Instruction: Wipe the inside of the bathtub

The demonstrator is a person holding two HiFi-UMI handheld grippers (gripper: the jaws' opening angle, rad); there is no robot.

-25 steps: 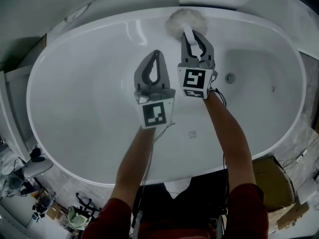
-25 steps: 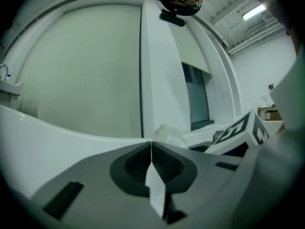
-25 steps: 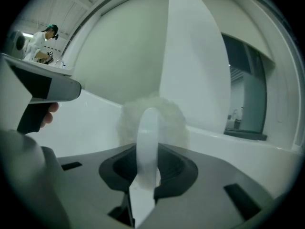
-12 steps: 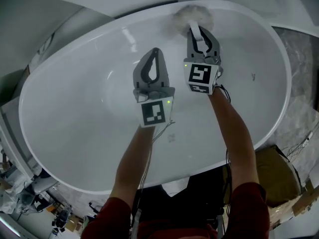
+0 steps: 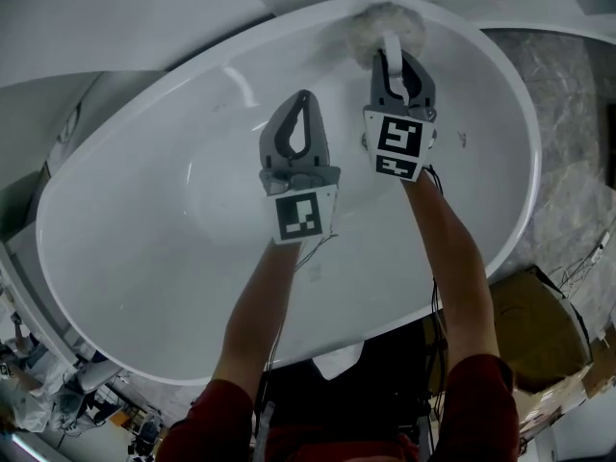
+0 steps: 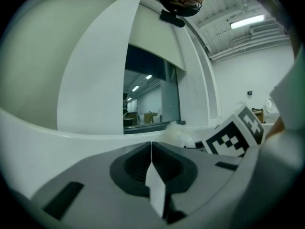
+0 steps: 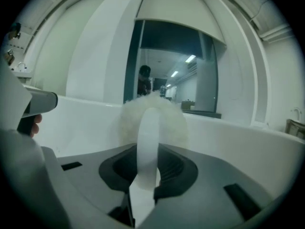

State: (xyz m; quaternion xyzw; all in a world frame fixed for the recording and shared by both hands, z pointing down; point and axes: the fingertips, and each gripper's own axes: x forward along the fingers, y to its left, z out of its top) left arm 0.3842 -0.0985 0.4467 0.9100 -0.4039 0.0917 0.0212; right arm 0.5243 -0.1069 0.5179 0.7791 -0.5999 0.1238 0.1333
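A white oval bathtub (image 5: 115,200) fills the head view. My right gripper (image 5: 397,64) is shut on the white handle (image 7: 148,142) of a fluffy round duster (image 5: 387,25), whose head presses on the tub's far rim and inner wall. In the right gripper view the duster (image 7: 153,112) stands just beyond the jaws. My left gripper (image 5: 297,121) hovers over the tub's middle, left of the right one, shut with nothing between its jaws. The left gripper view has the jaws closed edge to edge, the left gripper (image 6: 151,149), with the right gripper's marker cube (image 6: 233,136) beside it.
A marbled floor (image 5: 568,162) lies right of the tub, with brown cardboard boxes (image 5: 534,345) near the person's right elbow. Clutter and small items (image 5: 58,393) sit at the lower left. A white wall panel (image 5: 144,27) rises behind the tub.
The view has swung so the tub now lies diagonally. My right gripper has pushed the duster further along the far rim; the left gripper has stayed shut over the tub's middle.
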